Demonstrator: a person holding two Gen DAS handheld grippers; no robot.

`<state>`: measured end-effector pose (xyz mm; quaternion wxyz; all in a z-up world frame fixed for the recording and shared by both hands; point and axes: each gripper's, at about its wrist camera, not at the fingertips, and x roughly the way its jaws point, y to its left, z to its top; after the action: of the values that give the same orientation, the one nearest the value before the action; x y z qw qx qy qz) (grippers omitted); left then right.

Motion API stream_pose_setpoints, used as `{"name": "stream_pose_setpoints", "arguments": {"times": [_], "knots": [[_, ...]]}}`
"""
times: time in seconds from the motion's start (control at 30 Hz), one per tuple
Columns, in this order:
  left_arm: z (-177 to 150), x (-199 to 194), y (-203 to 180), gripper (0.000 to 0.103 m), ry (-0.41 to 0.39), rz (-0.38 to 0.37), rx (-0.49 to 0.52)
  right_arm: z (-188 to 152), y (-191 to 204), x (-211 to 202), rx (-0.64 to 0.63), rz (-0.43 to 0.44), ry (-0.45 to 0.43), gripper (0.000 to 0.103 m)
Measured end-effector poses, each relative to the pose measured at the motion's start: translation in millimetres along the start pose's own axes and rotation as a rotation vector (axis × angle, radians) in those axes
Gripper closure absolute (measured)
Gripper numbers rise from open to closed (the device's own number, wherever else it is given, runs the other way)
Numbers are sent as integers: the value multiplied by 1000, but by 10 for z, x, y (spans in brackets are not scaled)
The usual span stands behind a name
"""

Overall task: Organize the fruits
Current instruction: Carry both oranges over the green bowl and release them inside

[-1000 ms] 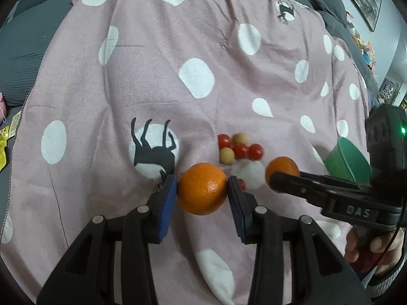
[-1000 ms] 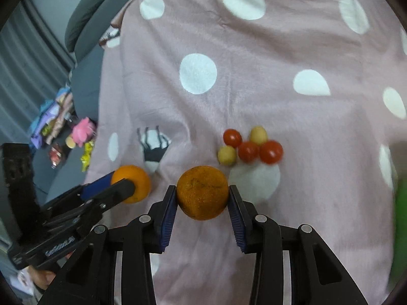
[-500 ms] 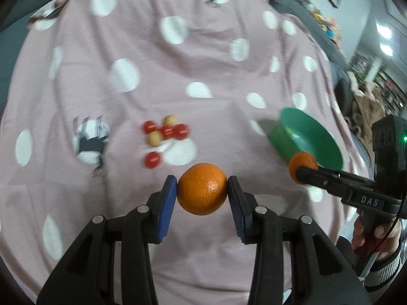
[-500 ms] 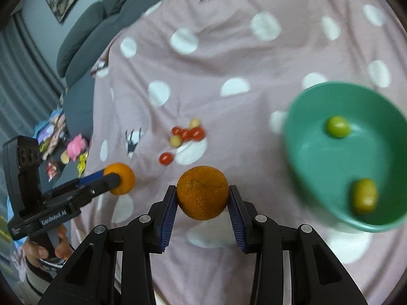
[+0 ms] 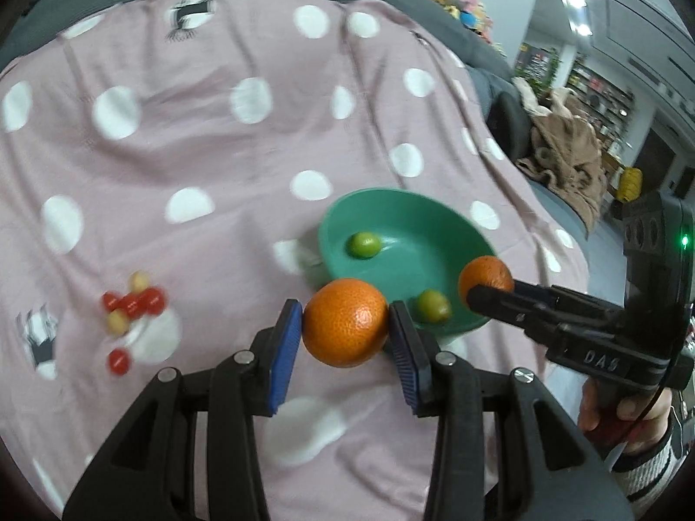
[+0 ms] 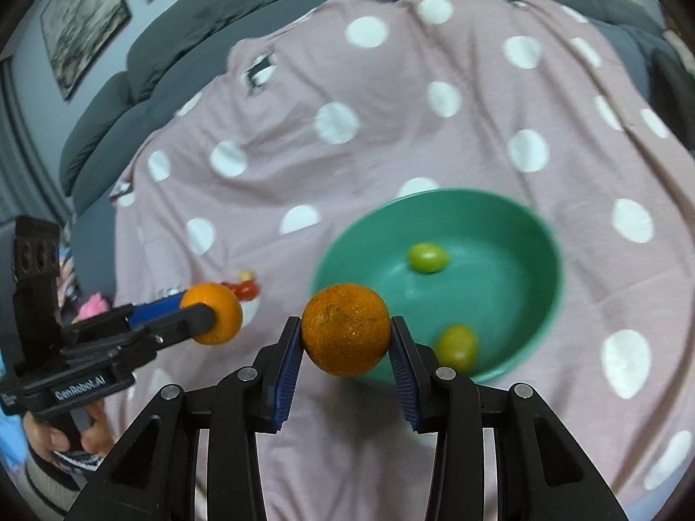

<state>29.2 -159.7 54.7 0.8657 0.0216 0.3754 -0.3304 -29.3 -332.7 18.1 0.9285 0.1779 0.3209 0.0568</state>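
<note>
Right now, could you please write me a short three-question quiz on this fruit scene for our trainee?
1. True or false: each tool, the left tool and the right tool, grips an orange.
2. How many green fruits lie in the green bowl?
3. The cherry tomatoes are: A) in the bowl B) on the dotted blanket C) in a tool.

Key: 1 true; 2 two, one farther in and one near the rim; 3 B.
</note>
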Motion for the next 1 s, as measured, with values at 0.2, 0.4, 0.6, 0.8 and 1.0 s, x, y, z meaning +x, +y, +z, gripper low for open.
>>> {"name": "stream_pose_setpoints", "arguments": {"times": [0.2,0.4,0.6,0.8,1.0], "knots": [[171,427,-259,62,41,-48,51,14,-262,4,34,-54,0,62],[159,737,-340,62,106,-29,63,-7,-341,141,37,-87,26,62],[99,774,-283,59,124,-8,47,-34,-361,191,34,-107,52,62],[107,457,-182,39,54,-7,19,-15,-304,96,31,-117,26,58],[-162,6,198,32,15,67,-57,9,-175,-21,12,-80,-2,57]]}}
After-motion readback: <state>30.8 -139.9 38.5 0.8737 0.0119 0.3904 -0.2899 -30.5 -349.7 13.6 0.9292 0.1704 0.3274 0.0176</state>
